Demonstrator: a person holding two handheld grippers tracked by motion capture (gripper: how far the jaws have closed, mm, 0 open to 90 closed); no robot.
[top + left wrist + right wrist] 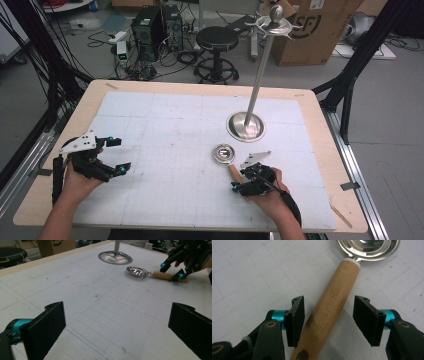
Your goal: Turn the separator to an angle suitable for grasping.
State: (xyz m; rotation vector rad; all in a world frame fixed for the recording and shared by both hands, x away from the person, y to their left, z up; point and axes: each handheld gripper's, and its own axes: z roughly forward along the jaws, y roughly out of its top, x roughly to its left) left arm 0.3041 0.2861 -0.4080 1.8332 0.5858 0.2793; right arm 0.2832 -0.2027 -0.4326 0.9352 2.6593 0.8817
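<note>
On the left of the table (60,125), the left gripper (116,155) rests on the white mat (165,130) with its jaws spread wide and nothing between them; its own view looks across bare mat toward the far work. Moving toward the middle, a metal stand (245,125) with a round base and a tall pole topped with hooks stands upright, and just in front of it lies a ladle (224,153), its shiny bowl toward the stand and its wooden handle (329,312) pointing back at the person. At the right, the right gripper (239,186) is down over that handle with its jaws parted, one on each side of the wood; one jaw looks to be just touching it, the other stands clear. This looks like the moment before a pick-up. The next move probably calls for closing squarely on the handle, then lifting, perhaps to hang the ladle on a hook.
</note>
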